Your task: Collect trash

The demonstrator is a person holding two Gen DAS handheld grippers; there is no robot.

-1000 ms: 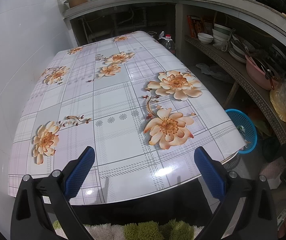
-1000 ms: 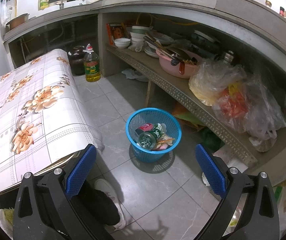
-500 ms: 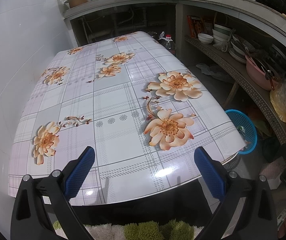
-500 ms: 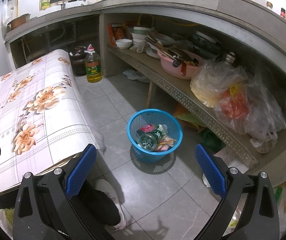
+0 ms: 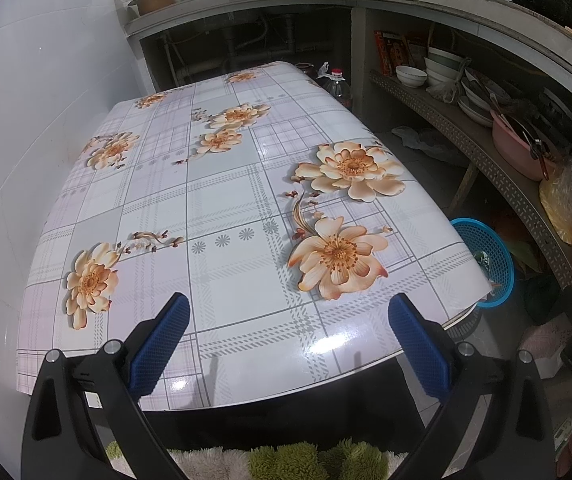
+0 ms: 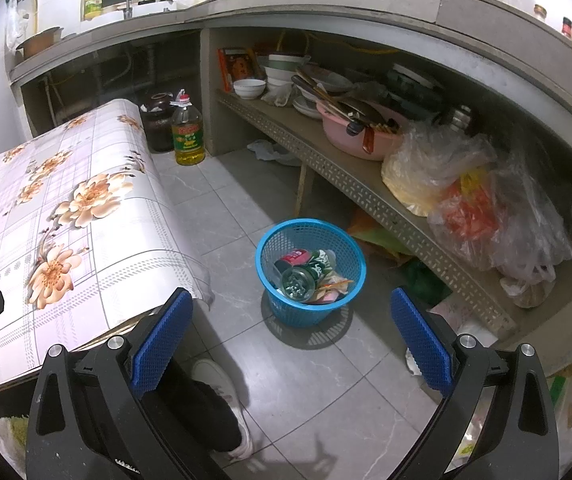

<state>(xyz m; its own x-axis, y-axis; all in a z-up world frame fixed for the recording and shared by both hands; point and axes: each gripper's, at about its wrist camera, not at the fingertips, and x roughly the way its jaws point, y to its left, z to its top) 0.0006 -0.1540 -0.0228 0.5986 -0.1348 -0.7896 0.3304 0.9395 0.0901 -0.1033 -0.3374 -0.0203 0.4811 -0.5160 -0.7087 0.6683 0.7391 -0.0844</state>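
Note:
A blue mesh trash basket [image 6: 310,272] stands on the tiled floor, holding cans, a clear container and wrappers [image 6: 310,276]. My right gripper [image 6: 290,332] hovers open above and in front of it, nothing between its blue pads. In the left wrist view the basket [image 5: 486,260] peeks out past the table's right edge. My left gripper [image 5: 286,336] is open over the near edge of the flowered table [image 5: 226,208], also holding nothing. No loose trash shows on the tabletop.
A low shelf [image 6: 366,196] on the right carries bowls, a pink basin [image 6: 358,136] and plastic bags [image 6: 466,196]. An oil bottle [image 6: 188,136] and a dark jar stand on the floor behind the table. A person's shoe and dark trouser leg [image 6: 214,404] are below.
The right wrist view has shifted slightly, so the basket sits a little further right. The left gripper has not moved. Both stay open.

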